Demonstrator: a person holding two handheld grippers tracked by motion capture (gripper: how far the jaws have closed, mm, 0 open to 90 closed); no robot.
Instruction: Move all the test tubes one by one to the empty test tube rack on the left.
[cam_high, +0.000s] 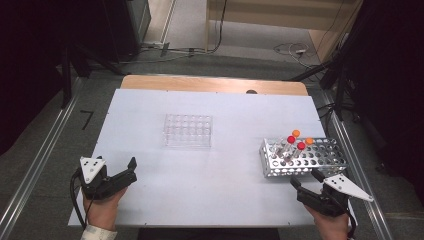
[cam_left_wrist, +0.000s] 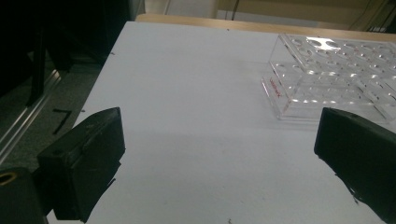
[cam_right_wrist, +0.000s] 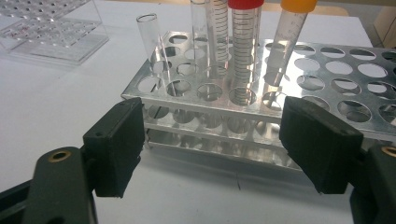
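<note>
We have both hand-held grippers released and empty. The right hand-held gripper (cam_high: 306, 181) hangs just near of the metal test-tube rack (cam_high: 320, 161) at the right of the tabletop (cam_high: 210, 175), its jaws spread wide and facing the rack's near wall; the left hand-held gripper (cam_high: 131, 169) waits with its jaws apart at the near left, well apart from the clear plastic rack (cam_high: 188, 130) that stands empty toward the middle.

The tubes are what we would take: a red-capped graduated tube (cam_right_wrist: 243, 51), an orange-capped tube (cam_right_wrist: 287, 44) leaning a little, and an open uncapped tube (cam_right_wrist: 154, 46). We judge them light, stiff, smooth and slippery, and breakable if they are glass, which we cannot tell. The best hold looks to be on the bare shaft above the rack's top plate and below the cap, with a straight pull upward so the tube clears its holes.

The tabletop is a flat, white, matte sheet. Beyond its far edge we see grey floor, cables and dark frames.
</note>
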